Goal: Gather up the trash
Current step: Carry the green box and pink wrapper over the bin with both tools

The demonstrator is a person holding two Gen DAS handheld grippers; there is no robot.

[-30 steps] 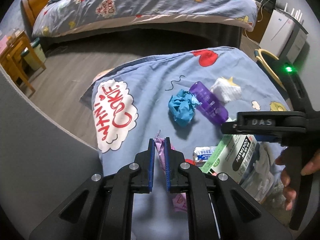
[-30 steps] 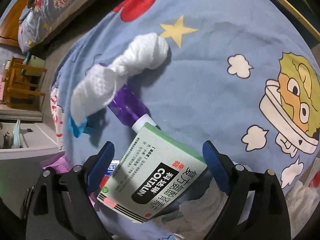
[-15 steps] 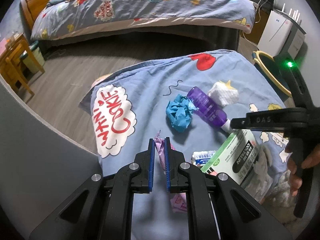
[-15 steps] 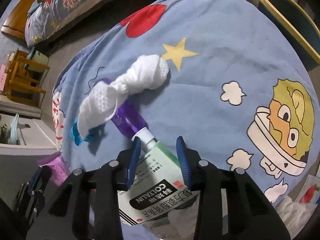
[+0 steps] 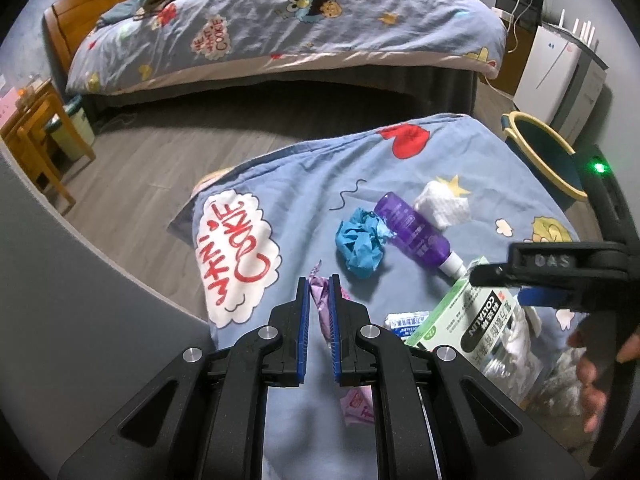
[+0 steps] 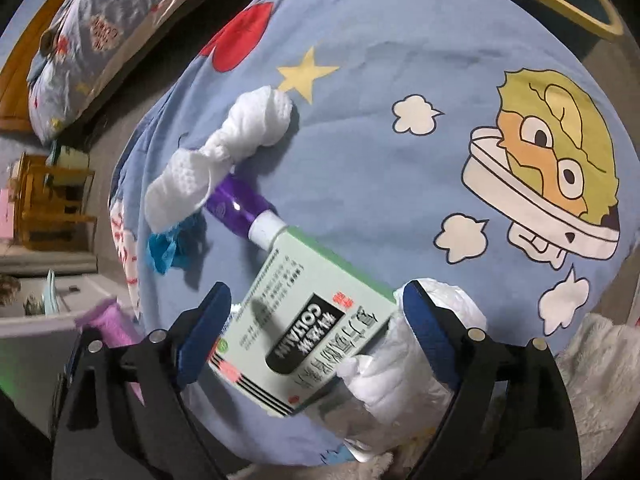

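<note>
Purple wrapper (image 5: 319, 300) pinched between blue pads (image 5: 304, 332) of left claw (image 5: 319, 284), jaws nearly closed on it, wrapper tip protruding forward past the fingertips. Ahead of left claw and slightly right: crumpled blue paper (image 5: 360, 242) on the cartoon-print blanket (image 5: 304, 184). Further right of that: purple bottle (image 5: 412, 232), lying flat, white cap pointing toward the claws. Beyond the bottle: white tissue wad (image 5: 440, 206), touching the bottle in the right wrist view. Right of left claw, close by: small blue-and-white packet (image 5: 406, 320), partly under the green medicine box (image 5: 460, 320).

Right claw (image 6: 316, 308) spread wide, jaws straddling green medicine box (image 6: 308, 332) without visible pad contact; box tilted, one corner just beside the bottle cap. White plastic bag (image 6: 400, 368) bunched under the box and against the right-hand pad. Far ahead and right of right claw: yellow-rimmed bin (image 6: 552, 4) beyond the blanket edge.
</note>
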